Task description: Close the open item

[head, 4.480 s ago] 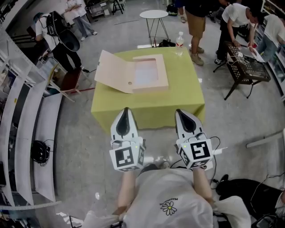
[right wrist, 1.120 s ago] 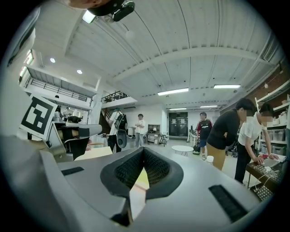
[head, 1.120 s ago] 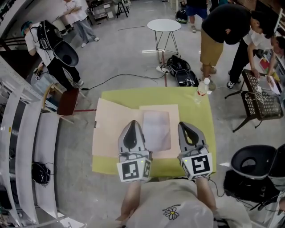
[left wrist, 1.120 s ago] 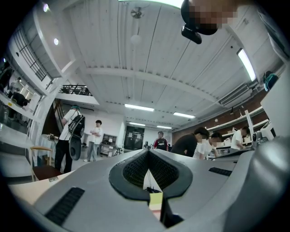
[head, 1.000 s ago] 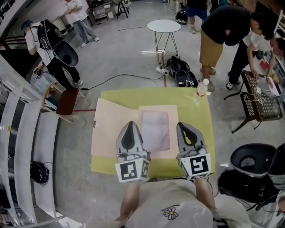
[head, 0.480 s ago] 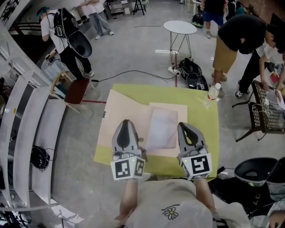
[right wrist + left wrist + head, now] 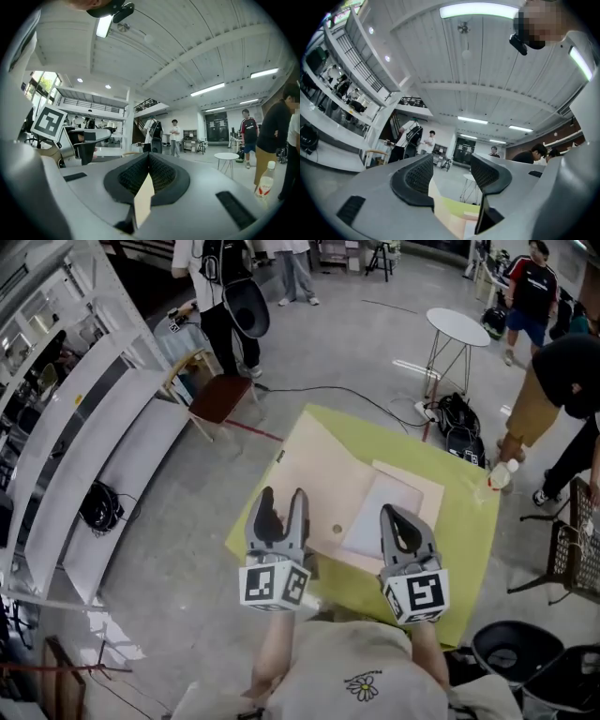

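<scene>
A flat beige box lies open on the yellow-green table. Its lid is spread flat to the left, and its shallow base has a pale inside. Above the lid's near part hovers my left gripper; its jaws are opening and nothing is between them. In the left gripper view the left gripper frames the lid and table. My right gripper hangs over the base's near edge with its jaws shut and empty. The right gripper view shows the right gripper with its pads meeting.
A water bottle stands at the table's far right corner. Beyond the table are a white round side table, black bags and a red-seated chair. Several people stand around. White shelving runs along the left.
The left gripper's jaws have gone from shut to apart. The view has swung, so the table now sits diagonally. Both grippers stay over the box's near side.
</scene>
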Demonstrator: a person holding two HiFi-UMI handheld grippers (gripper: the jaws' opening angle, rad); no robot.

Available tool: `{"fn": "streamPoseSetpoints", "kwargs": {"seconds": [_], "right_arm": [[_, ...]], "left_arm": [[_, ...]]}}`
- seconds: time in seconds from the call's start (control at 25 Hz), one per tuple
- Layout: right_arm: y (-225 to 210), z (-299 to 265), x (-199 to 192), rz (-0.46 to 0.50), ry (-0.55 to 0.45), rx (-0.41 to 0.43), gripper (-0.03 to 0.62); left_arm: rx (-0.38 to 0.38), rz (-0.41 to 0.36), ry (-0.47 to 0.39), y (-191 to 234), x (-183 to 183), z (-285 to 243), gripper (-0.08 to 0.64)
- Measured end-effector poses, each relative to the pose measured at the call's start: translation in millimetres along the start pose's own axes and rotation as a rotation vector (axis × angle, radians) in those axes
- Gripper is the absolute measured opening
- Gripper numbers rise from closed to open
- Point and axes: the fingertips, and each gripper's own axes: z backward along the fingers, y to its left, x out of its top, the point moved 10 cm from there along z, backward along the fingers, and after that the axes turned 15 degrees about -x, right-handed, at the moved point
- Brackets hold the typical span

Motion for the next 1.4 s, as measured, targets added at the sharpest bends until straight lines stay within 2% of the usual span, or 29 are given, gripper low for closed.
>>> {"fn": "streamPoseSetpoints", "kwargs": {"seconds": [0.16, 0.32, 0.48, 0.68, 0.92, 1.4], "right_arm": [[21.2, -8.1, 1.7, 0.002, -0.004, 0.082, 0.012], [33.6, -6.5, -1.7, 0.008, 0.001, 0.137, 0.012], [35.6, -6.6, -7.3, 0.011, 0.020, 0.143, 0.012], [28.5, -5.6, -7.6, 0.014, 0.027, 0.126, 0.012], [26.3, -5.8, -9.1, 0.021, 0.041, 0.112, 0.012], [33.1, -2.8, -11.3, 0.037, 0.063, 0.105, 0.012]], "left_arm": [[0.073, 0.093, -0.024, 22.4, -5.4, 23.5, 0.301], [0.126, 0.196, -0.010, 37.2, -24.0, 40.5, 0.337], [0.164, 0.314, 0.022, 52.7, -51.2, 47.5, 0.342], [0.182, 0.411, 0.076, 61.6, -79.2, 48.8, 0.342], [0.176, 0.472, 0.125, 67.6, -100.0, 45.3, 0.342], [0.173, 0.568, 0.150, 76.3, -118.5, 51.4, 0.341]]}}
